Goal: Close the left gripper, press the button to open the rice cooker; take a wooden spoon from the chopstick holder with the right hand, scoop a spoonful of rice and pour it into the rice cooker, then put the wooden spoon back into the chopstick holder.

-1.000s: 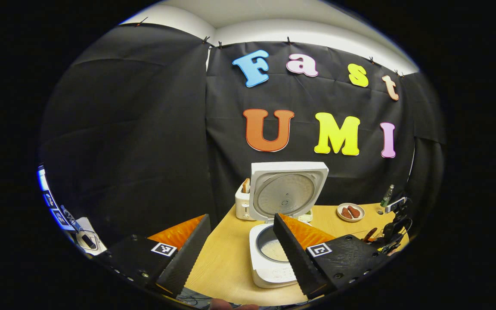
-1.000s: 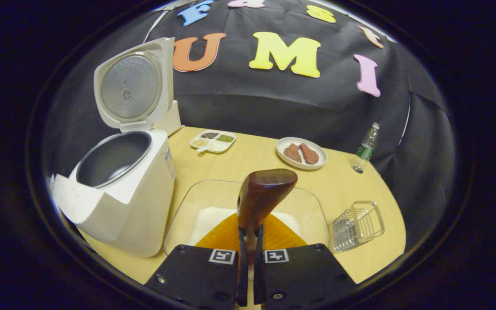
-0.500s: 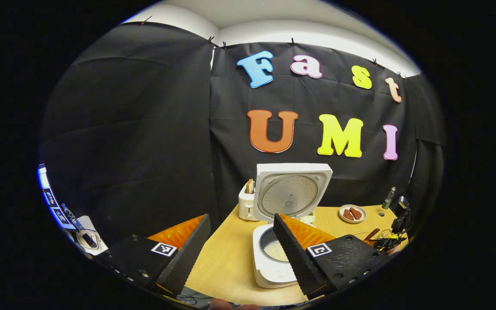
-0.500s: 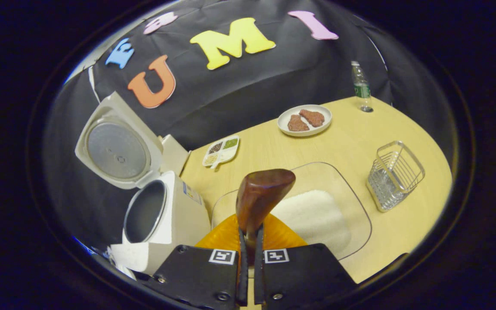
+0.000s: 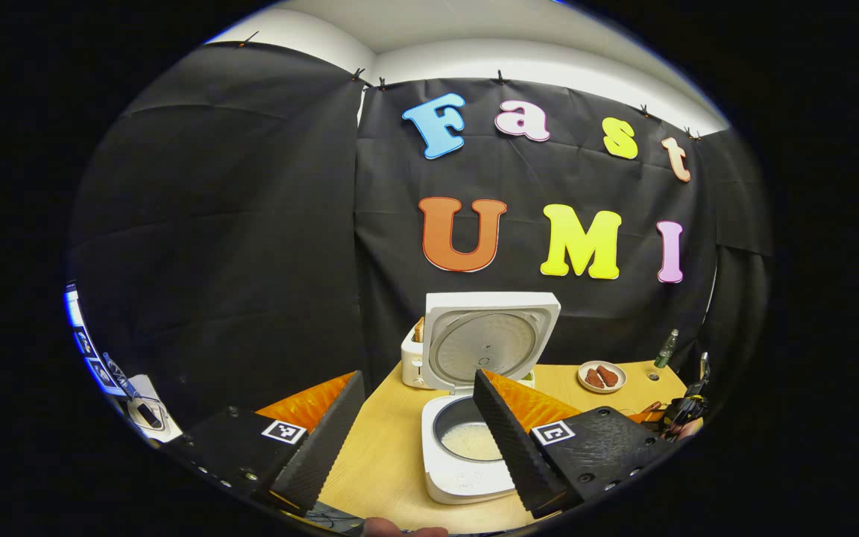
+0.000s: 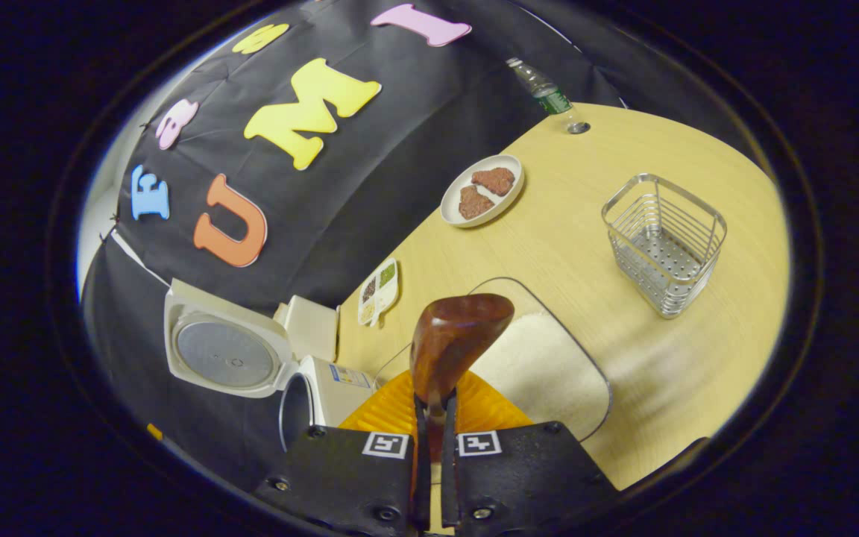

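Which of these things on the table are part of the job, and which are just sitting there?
Part of the job: rice cooker, lid up; wooden spoon in the right gripper; glass tray of rice; wire chopstick holder.

Just sitting there: plate of meat, water bottle, seasoning dish, toaster.

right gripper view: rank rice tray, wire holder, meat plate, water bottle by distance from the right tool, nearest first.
1. Glass rice tray, directly under the right tool and the spoon it clamps.
2. Wire chopstick holder, right side of the table.
3. Meat plate, farther back.
4. Water bottle, far table edge.
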Motion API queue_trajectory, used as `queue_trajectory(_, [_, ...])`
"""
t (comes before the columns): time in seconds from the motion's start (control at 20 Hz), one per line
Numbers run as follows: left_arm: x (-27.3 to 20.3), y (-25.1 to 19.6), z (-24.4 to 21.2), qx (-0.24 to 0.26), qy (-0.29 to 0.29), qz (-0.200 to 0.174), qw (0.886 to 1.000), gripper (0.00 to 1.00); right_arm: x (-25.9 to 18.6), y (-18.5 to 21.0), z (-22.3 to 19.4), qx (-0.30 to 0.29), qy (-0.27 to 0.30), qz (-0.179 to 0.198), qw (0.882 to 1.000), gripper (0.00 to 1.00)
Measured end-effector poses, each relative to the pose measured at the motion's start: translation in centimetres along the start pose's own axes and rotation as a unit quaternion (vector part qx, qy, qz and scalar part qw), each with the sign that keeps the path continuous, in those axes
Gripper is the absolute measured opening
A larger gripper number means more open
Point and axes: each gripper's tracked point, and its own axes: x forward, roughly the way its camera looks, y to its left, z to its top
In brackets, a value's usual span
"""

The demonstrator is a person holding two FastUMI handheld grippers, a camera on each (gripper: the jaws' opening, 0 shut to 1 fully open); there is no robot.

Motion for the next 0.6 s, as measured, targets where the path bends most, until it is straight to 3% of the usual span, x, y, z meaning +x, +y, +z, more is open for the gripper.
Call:
queue_trajectory(0.3, [-0.7,-0.9,0.2,0.001,-0.011,-0.005,1.000,0.94,-3.3,2.0,4.4,0.054,-0.037,0.035,0.997,0.11])
queue_trajectory(0.6, [-1.8,0.0,0.3,0.006,-0.027,0.004,1.000,0.94,-4.7,10.7,5.6,0.053,-0.041,0.096,0.993,0.11])
